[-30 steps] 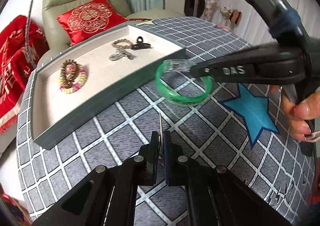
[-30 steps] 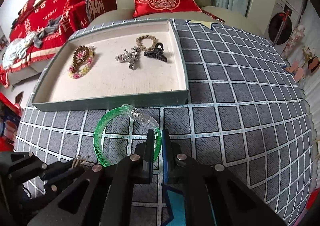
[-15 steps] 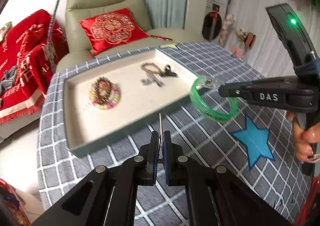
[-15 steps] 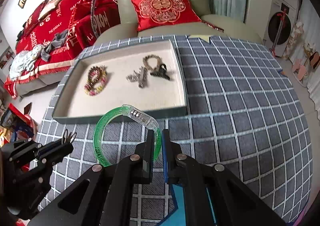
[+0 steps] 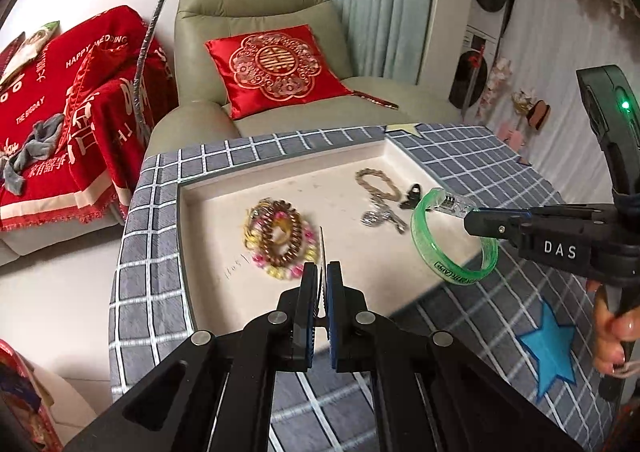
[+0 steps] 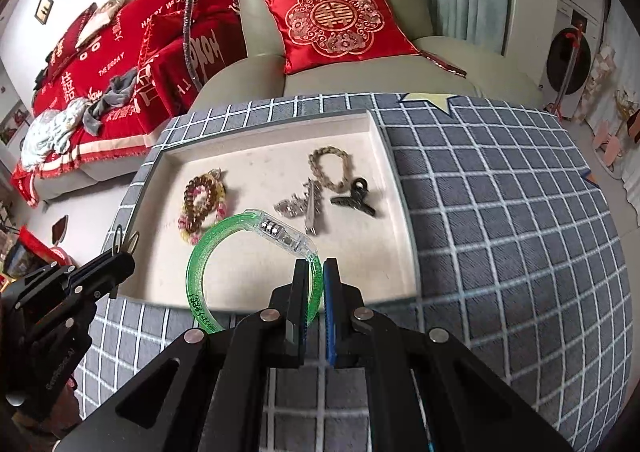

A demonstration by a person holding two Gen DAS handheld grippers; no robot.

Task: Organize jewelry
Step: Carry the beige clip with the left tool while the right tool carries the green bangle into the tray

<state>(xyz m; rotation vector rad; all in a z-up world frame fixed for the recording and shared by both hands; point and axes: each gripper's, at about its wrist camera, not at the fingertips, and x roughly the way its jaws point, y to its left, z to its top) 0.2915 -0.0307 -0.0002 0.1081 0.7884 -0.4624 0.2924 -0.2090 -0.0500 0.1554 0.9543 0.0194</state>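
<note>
A cream-lined tray [image 5: 183,211] [image 6: 401,187] lies on the checked table and holds a pile of beaded bracelets [image 5: 280,240] [image 6: 202,203], a gold chain bracelet [image 5: 376,181] [image 6: 330,167], a silver clip [image 5: 380,217] [image 6: 304,205] and a black claw clip [image 5: 412,195] [image 6: 354,199]. My right gripper [image 5: 472,217] [image 6: 316,272] is shut on a green bangle [image 5: 456,276] [image 6: 195,272], which hangs above the tray's near right part. My left gripper [image 5: 322,272] [image 6: 120,262] is shut on thin metal hairpins [image 5: 320,244] [image 6: 124,242] over the tray's near left edge.
A grey checked cloth [image 6: 500,211] covers the round table, with a blue star patch [image 5: 554,348] near me. A green armchair with a red cushion [image 6: 336,23] stands behind, and a red-covered sofa [image 6: 120,51] to the left. A person's hand [image 5: 612,336] grips the right handle.
Both grippers have risen and moved toward the tray. The green bangle has gone from above the cloth in front of the tray to above the tray's near part. Both grips are unchanged.
</note>
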